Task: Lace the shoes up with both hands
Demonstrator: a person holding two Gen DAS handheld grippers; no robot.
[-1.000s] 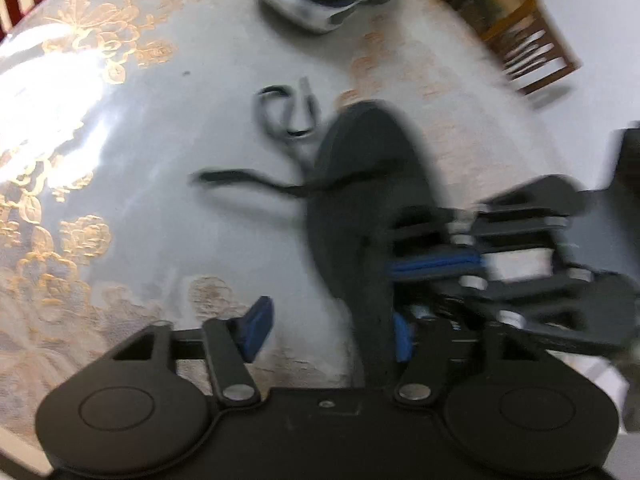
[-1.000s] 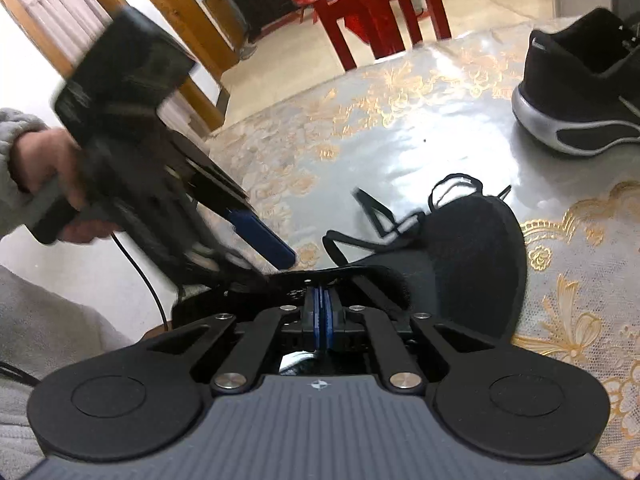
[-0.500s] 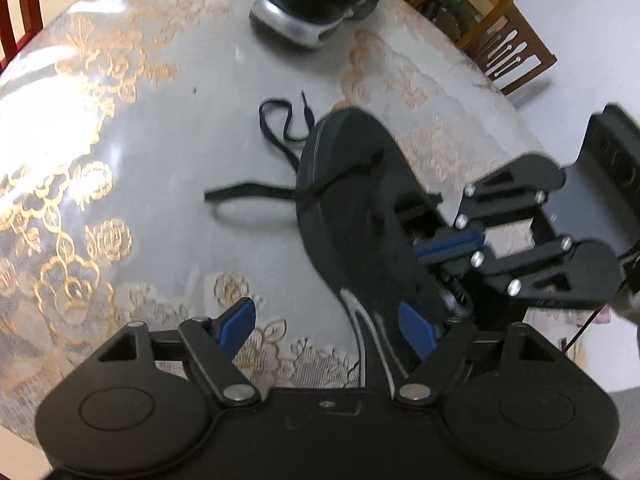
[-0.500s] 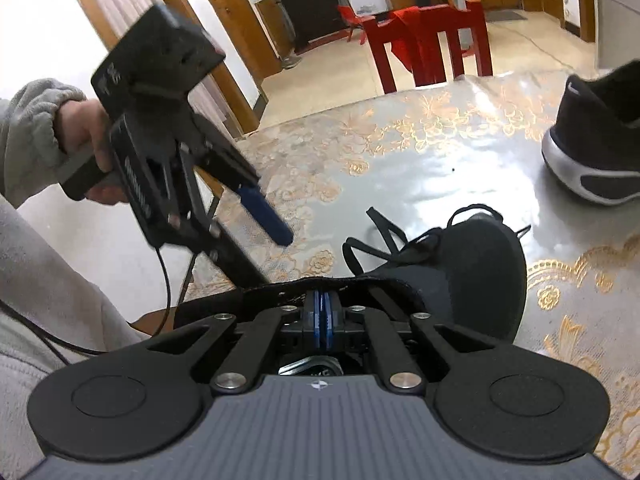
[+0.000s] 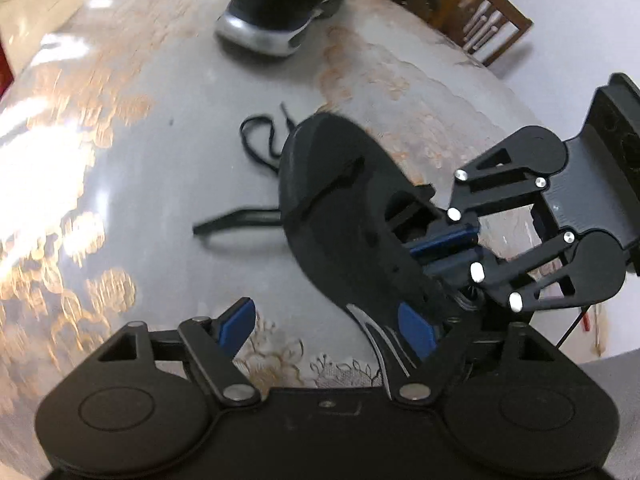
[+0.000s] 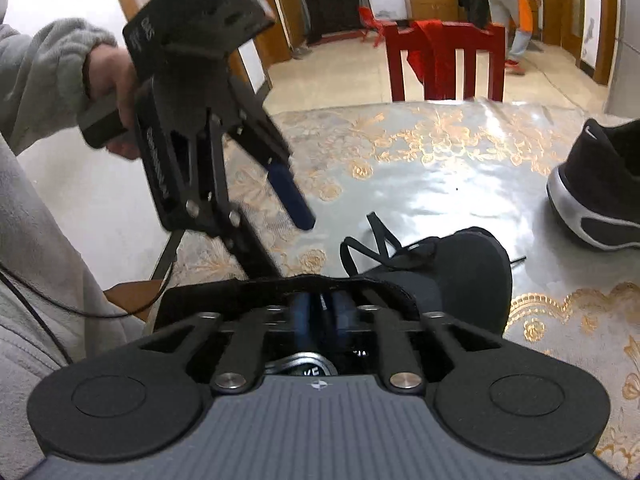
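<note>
Black shoe (image 5: 344, 216) lying tipped on the table (image 5: 160, 200), lace (image 5: 256, 140) trailing loose. Right gripper (image 6: 322, 312) opening, shoe collar between its pads (contact unclear). Left gripper (image 5: 324, 324) standing wide, one pad beside the heel, gripping nothing. Second shoe (image 5: 280, 12) sitting well apart.

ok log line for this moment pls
left gripper: open beside near shoe | right gripper: jaws opening at shoe collar | laces: loose on table

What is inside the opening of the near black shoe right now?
The right gripper reaches into the near shoe, its jaws opening around the collar edge. Deeper inside is hidden by the gripper and collar.
</note>
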